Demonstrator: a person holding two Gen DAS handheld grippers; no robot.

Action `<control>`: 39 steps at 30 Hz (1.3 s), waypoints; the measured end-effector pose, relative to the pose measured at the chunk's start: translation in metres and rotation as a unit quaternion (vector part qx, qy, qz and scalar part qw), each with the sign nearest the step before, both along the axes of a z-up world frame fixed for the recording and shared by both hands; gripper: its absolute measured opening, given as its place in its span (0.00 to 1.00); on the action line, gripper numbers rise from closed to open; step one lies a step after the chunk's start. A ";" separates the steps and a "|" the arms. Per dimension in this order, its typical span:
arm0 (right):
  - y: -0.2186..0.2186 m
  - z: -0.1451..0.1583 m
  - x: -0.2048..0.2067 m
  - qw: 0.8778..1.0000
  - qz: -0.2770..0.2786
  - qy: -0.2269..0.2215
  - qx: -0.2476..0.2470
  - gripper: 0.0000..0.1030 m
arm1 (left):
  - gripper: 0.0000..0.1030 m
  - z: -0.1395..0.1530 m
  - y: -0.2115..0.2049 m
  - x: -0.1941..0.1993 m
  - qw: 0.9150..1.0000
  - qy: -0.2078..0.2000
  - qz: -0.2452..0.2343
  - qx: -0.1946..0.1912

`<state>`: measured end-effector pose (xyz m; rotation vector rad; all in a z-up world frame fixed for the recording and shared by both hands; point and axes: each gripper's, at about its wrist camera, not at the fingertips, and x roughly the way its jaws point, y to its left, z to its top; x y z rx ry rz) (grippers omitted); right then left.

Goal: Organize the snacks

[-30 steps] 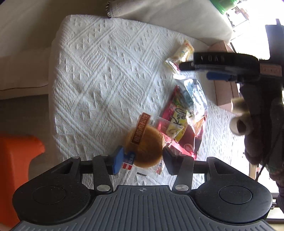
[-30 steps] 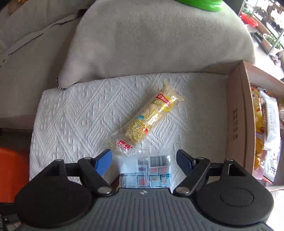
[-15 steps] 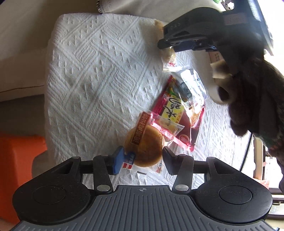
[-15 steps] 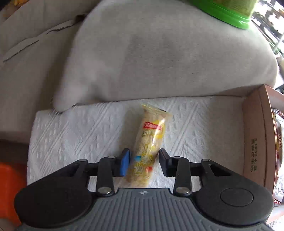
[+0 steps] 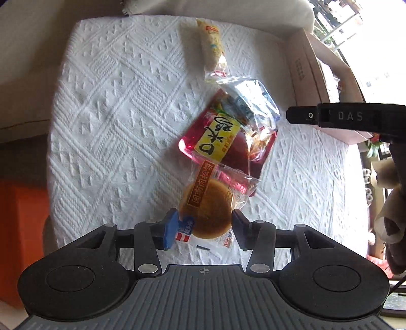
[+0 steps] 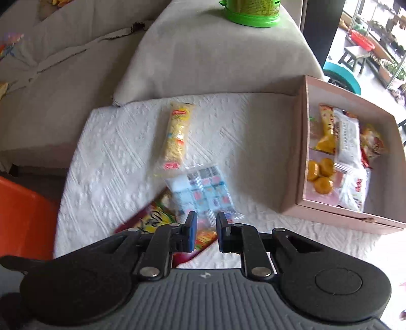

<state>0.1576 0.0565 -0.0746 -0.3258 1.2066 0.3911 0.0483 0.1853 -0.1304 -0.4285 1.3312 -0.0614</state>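
Observation:
My left gripper [image 5: 204, 223] is shut on a round brown cake in a clear wrapper [image 5: 206, 210], low over the white cloth [image 5: 114, 114]. Beyond it lie a red and yellow packet [image 5: 218, 142], a clear blue-print packet [image 5: 251, 106] and a long yellow bar [image 5: 212, 48]. My right gripper [image 6: 205, 227] is narrowly open and empty, raised above the blue-print packet [image 6: 203, 193] and the red packet [image 6: 152, 220]. The yellow bar [image 6: 176, 137] lies flat further off. The right gripper also shows at the right of the left wrist view [image 5: 330, 118].
A pink cardboard box [image 6: 294, 157] holding several wrapped snacks stands at the cloth's right; it also shows in the left wrist view [image 5: 304, 66]. A green container [image 6: 251, 12] sits on the grey cushion behind. An orange object [image 6: 22, 215] is at the left.
My right gripper let go of the yellow bar, which now lies on the cloth, and pulled back and up with its jaws nearly closed. My left gripper kept hold of the round cake.

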 end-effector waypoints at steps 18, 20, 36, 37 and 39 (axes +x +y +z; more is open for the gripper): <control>0.090 -0.047 0.055 1.000 0.010 0.008 0.009 0.24 | 0.47 -0.002 0.040 -0.019 0.999 0.012 0.028 -0.028; 0.071 -0.026 0.035 1.000 0.011 0.011 0.025 0.17 | 0.46 0.001 0.038 -0.020 0.999 0.012 0.020 -0.031; -0.041 0.001 -0.032 1.000 -0.007 0.013 -0.019 0.68 | 0.19 0.016 -0.028 -0.033 0.998 -0.005 -0.065 -0.001; -0.041 -0.001 -0.031 1.000 -0.002 0.015 -0.019 0.68 | 0.22 0.019 -0.033 -0.037 0.997 -0.012 -0.076 0.014; -0.046 -0.009 -0.033 0.999 0.000 0.022 -0.025 0.68 | 0.23 0.020 -0.041 -0.043 0.995 -0.021 -0.089 0.046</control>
